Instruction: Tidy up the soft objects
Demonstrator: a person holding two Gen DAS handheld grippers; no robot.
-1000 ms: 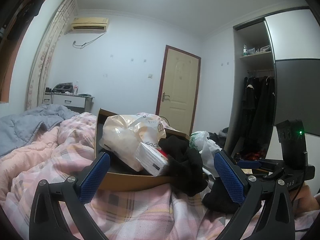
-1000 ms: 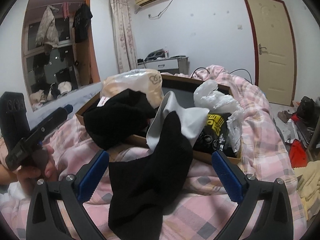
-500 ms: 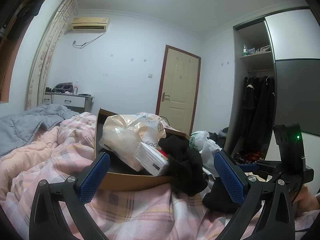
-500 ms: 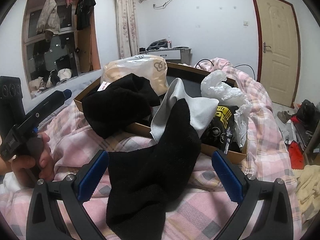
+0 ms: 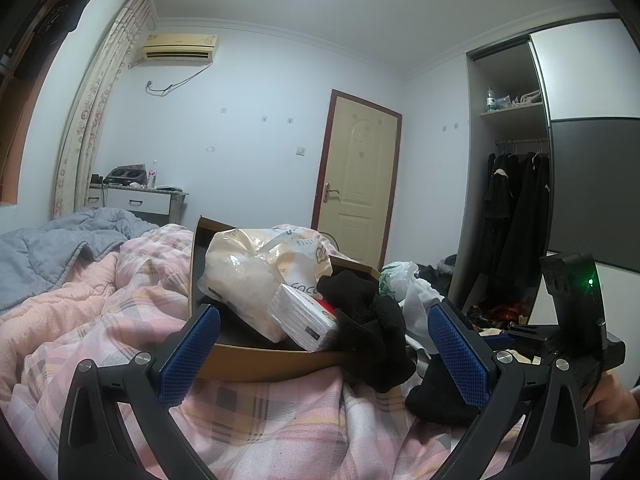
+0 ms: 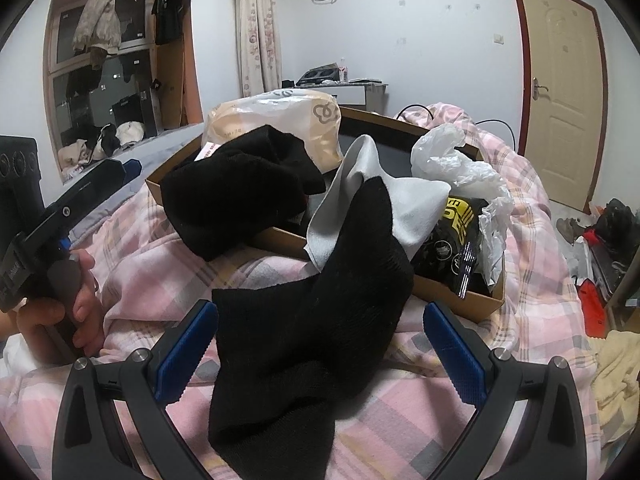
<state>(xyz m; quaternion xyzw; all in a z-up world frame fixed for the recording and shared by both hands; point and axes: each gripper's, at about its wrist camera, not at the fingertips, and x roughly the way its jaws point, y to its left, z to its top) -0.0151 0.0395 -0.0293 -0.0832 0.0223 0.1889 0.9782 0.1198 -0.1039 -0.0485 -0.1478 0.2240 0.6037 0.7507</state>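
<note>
On the pink checked blanket [image 6: 460, 420] sits a cardboard box [image 6: 456, 300] stuffed with bags. A black sock [image 6: 304, 320] trails out of it, down over the front edge onto the blanket, lying between the wide-open fingers of the right gripper [image 6: 320, 350], which grips nothing. A second black sock [image 6: 232, 204] slumps over the box's near left corner. The left gripper [image 5: 324, 354] is spread wide too, empty, facing the box; a hand [image 6: 76, 308] holds its handle.
</note>
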